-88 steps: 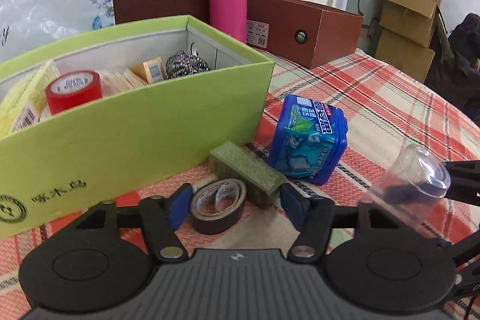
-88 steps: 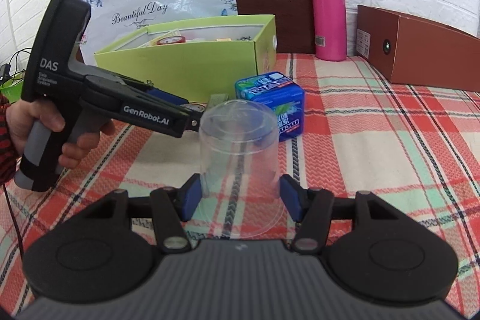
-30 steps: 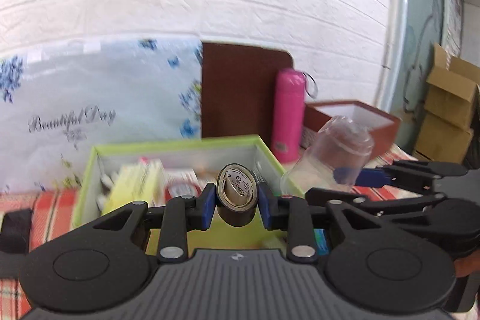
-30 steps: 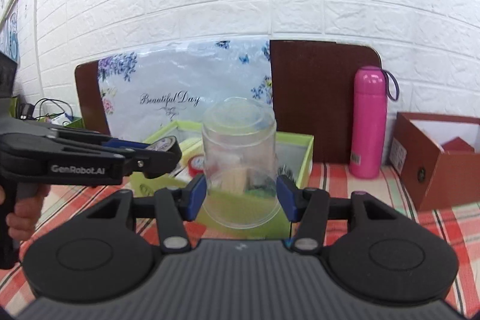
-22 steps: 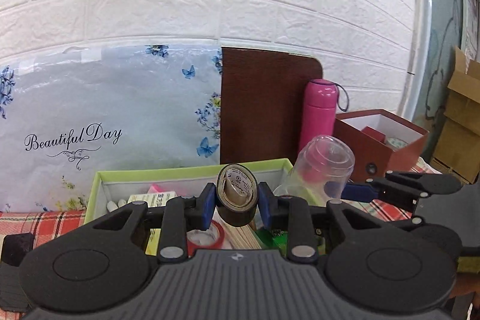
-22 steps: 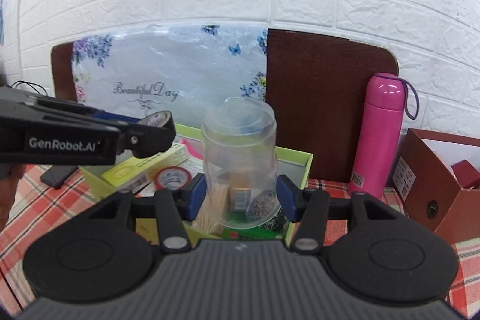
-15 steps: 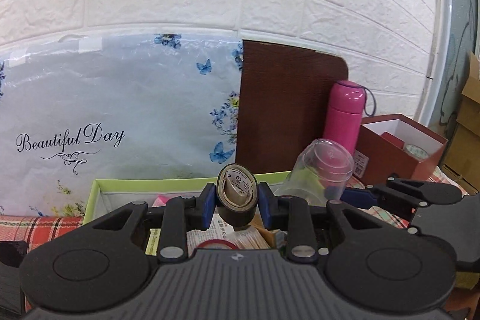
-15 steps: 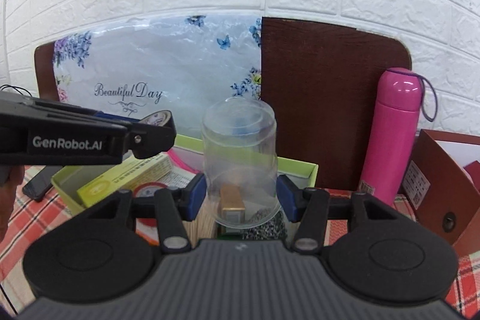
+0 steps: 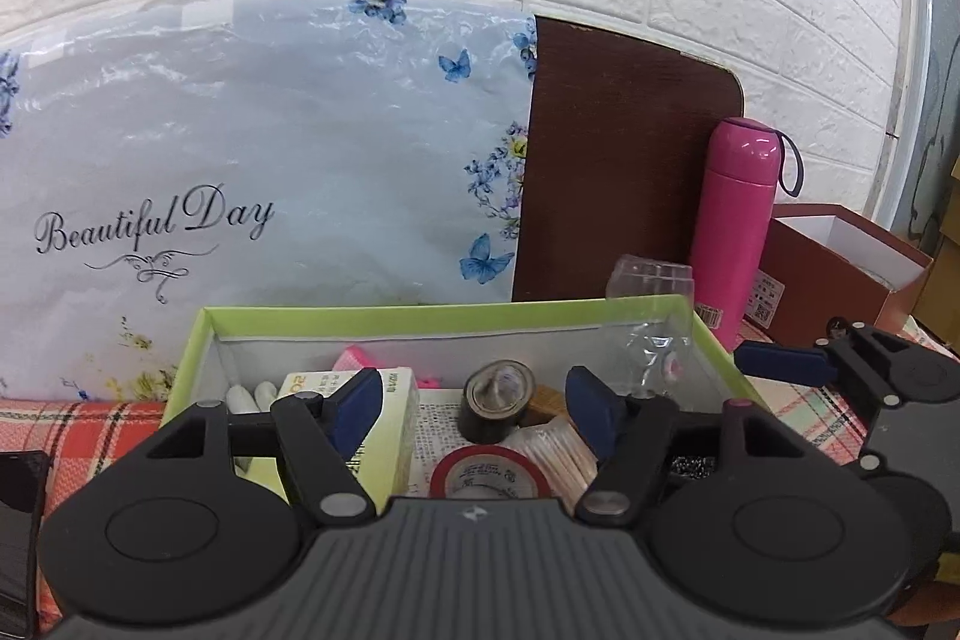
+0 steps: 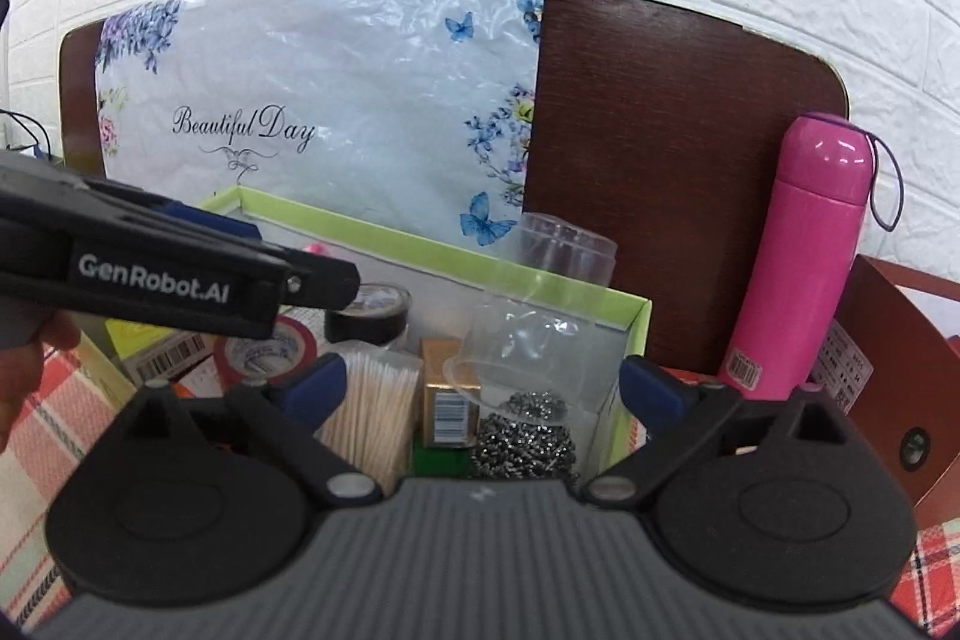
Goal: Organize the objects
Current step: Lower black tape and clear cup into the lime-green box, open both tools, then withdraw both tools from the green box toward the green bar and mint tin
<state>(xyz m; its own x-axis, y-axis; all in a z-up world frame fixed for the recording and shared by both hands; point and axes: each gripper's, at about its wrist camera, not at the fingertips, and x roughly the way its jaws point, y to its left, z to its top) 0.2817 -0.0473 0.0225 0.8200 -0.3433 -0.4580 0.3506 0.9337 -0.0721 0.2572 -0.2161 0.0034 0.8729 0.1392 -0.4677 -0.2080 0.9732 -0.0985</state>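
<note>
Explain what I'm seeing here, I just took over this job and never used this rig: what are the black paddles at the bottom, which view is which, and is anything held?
Each picture comes from a camera mounted on a hand-held gripper, looking forward along its two blue-tipped fingers. The black discs at the bottom are the gripper's own body.

The left gripper is open and holds nothing; the black tape roll lies beyond it in the green box.

The right gripper is also open. The clear plastic cup sits upside down in the box's right end, above a steel scourer, beside cotton swabs.

A red tape roll is also inside. A pink bottle stands behind the box.
</note>
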